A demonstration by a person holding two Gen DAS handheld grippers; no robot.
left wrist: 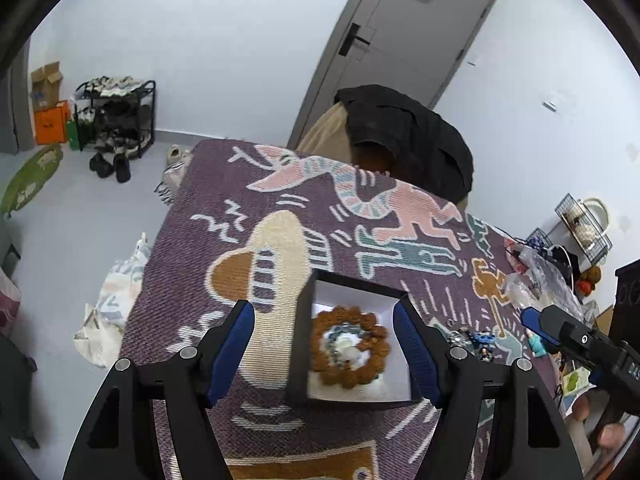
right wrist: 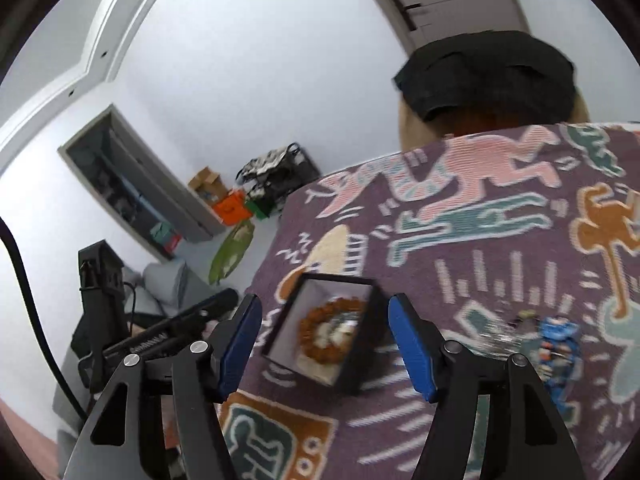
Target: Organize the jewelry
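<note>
A brown beaded bracelet (left wrist: 349, 347) lies coiled in a ring inside an open black box with a white lining (left wrist: 356, 296), with some pale and bluish beads at its centre, and the box stands on a purple woven cloth with pink, teal and orange figures (left wrist: 224, 280) that covers the table. The left gripper (left wrist: 324, 354) hovers over the box with its blue-padded fingers (left wrist: 236, 344) spread wide on either side of it, pinching nothing. The right gripper (right wrist: 324, 344) is likewise spread and empty before the box, and a small heap of other jewelry (right wrist: 554, 344) lies on the cloth to the right of the box, blurred.
</note>
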